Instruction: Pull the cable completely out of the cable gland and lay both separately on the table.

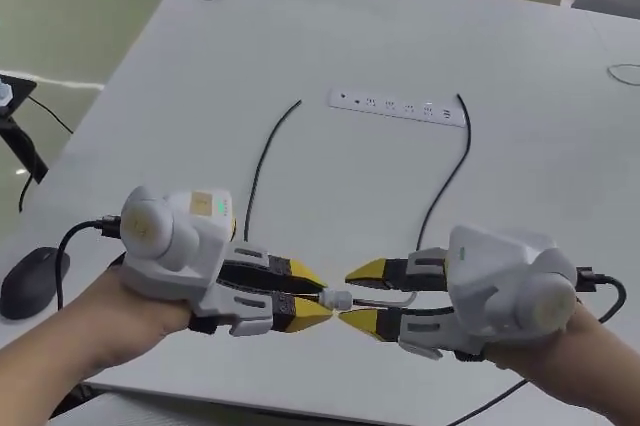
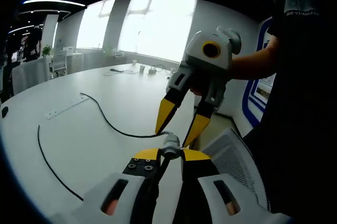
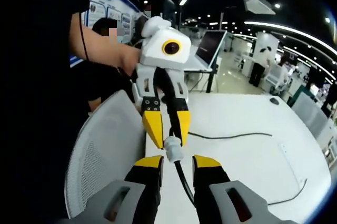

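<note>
Our left claw (image 1: pixel 322 298) pinches the gland (image 1: pixel 337 299), and the right claw (image 1: pixel 346 296) gapes round the cable (image 1: pixel 385 298). We're by the table (image 1: pixel 340 186) near edge, with open room ahead.

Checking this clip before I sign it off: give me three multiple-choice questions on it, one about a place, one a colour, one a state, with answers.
1. Where is the power strip? A. on the table, beyond the grippers; B. on the floor; C. between a gripper's jaws.
2. What colour are the jaw ends of the left gripper and right gripper? A. red; B. yellow; C. blue.
3. How is the cable gland? A. lying on the table; B. held up between the grippers, cable through it; C. lying beside a pulled-out cable.
1 A: the head view shows it flat past the grippers. 2 B: all four ends are yellow. 3 B: the right gripper view shows black cable leaving both its ends.
</note>
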`<act>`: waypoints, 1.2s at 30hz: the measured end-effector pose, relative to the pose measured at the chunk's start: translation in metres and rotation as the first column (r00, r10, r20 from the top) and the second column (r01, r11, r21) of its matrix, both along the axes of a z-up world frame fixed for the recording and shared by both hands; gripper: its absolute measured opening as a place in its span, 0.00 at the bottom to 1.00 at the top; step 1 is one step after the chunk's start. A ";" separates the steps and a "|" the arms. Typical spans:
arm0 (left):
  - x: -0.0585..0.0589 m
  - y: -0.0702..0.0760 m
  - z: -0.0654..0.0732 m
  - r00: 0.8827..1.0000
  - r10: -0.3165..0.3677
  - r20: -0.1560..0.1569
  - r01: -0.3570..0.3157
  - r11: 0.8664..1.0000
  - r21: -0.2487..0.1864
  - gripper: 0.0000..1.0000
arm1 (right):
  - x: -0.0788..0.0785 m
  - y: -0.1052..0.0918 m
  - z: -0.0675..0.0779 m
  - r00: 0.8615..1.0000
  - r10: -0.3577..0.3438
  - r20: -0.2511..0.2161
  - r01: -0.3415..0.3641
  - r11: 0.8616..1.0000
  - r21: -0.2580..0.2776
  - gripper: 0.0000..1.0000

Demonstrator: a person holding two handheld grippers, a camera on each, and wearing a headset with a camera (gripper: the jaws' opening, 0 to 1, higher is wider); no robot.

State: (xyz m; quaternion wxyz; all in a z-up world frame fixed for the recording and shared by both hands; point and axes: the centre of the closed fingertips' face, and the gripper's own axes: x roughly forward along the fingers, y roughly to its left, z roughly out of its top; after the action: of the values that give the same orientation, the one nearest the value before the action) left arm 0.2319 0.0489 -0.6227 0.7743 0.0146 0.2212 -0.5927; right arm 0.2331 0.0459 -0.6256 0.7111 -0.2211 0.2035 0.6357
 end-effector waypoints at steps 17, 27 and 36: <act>0.004 0.007 0.000 0.995 -0.018 0.095 0.015 0.999 0.034 0.15 | 0.009 -0.006 -0.005 0.983 -0.155 0.102 0.162 0.984 -0.068 0.07; 0.006 0.006 0.000 0.996 -0.030 0.083 0.028 0.999 0.026 0.15 | 0.009 -0.001 -0.009 0.968 -0.162 0.190 0.185 0.977 -0.110 0.06; 0.007 0.006 -0.001 0.997 -0.032 0.069 0.030 0.999 0.032 0.15 | 0.009 -0.001 -0.011 0.952 -0.194 0.238 0.222 0.970 -0.098 0.02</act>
State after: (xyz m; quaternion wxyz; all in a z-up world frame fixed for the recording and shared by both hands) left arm 0.2387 0.0547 -0.6241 0.7720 0.0508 0.2031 -0.6002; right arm 0.2420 0.0454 -0.6363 0.7775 -0.3130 0.1824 0.5141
